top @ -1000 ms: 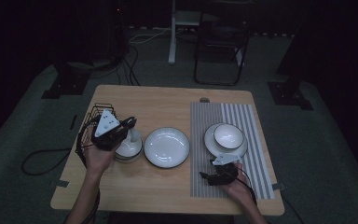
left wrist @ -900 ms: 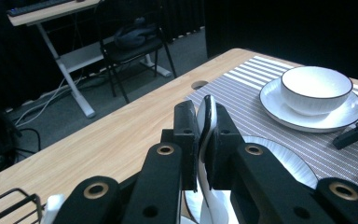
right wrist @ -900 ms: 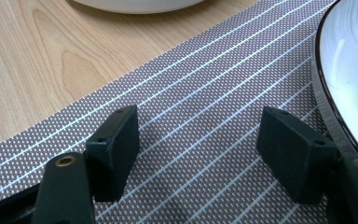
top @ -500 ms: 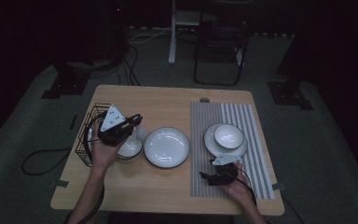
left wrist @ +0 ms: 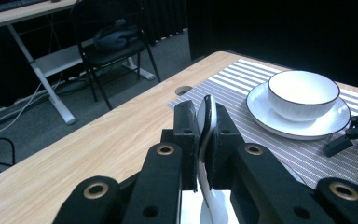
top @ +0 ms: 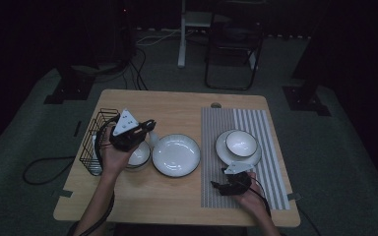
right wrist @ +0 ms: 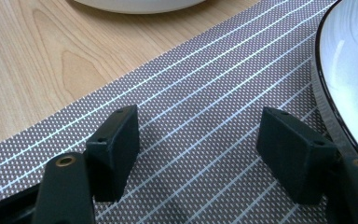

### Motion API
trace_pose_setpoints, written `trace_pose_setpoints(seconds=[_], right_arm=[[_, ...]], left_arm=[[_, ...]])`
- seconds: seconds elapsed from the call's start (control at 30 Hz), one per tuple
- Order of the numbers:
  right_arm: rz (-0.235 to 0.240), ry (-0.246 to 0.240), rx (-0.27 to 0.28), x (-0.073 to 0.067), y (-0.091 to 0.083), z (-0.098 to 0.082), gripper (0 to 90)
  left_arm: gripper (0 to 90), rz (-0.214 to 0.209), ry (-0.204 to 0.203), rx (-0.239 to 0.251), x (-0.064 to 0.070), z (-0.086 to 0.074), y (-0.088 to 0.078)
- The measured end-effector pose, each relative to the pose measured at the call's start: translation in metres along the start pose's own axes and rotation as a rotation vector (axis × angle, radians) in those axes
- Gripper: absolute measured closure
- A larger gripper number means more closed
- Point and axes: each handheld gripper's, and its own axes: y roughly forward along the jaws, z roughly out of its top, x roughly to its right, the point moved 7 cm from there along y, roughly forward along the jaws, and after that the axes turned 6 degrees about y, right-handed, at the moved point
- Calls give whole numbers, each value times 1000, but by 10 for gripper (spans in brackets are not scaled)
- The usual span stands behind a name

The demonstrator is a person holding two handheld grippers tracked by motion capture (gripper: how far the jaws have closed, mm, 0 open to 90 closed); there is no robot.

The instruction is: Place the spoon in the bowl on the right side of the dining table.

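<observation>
Left hand-held gripper (left wrist: pixel 204 140) is clamped tight on a white ceramic spoon (left wrist: pixel 206 126), lifted above the small white bowl (top: pixel 139 155) beside the black wire basket (top: pixel 92 142). Right hand-held gripper (right wrist: pixel 198 154) rests wide open, empty, on the striped grey placemat (right wrist: pixel 205 98). My read: spoon picked, placing left.

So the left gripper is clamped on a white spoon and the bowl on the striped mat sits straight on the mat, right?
Not quite. The left gripper does clamp the white spoon, but the bowl stands on a white plate, which lies on the striped mat; the left gripper view shows it.

Dim high view, dark surroundings, sharp brighter gripper views, soft shadows
</observation>
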Motion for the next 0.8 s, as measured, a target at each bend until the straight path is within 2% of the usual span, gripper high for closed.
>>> trace_pose_setpoints(seconds=[0.8], right_arm=[[-1,-4,0,0,0,0,295]], left_arm=[[849,-32,21,3,-2,10,23]])
